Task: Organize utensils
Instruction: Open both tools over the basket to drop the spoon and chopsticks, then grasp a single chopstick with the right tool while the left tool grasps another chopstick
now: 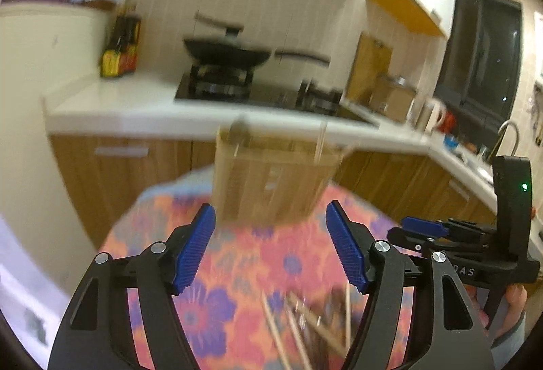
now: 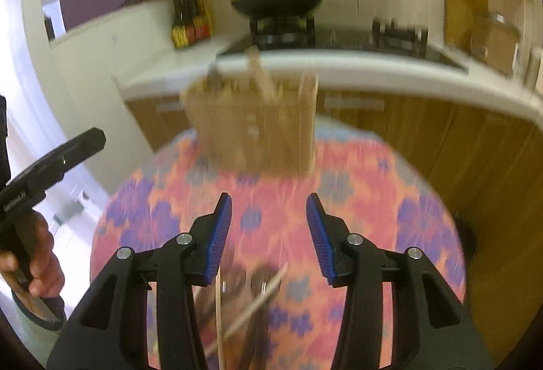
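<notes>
Both jaws are standing apart, gripping nothing: left hand-held gripper wide, right hand-held gripper narrower. Thin pale wooden chopsticks are lying loose beneath the fingers on the floral-clothed table; a tan wooden utensil holder is standing ahead. Judging them light, stiff, roll-prone; pinch mid-shaft.

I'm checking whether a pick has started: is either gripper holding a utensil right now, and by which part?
Nothing is held. The left gripper and right gripper are both open and empty above the loose chopsticks on the table.
</notes>
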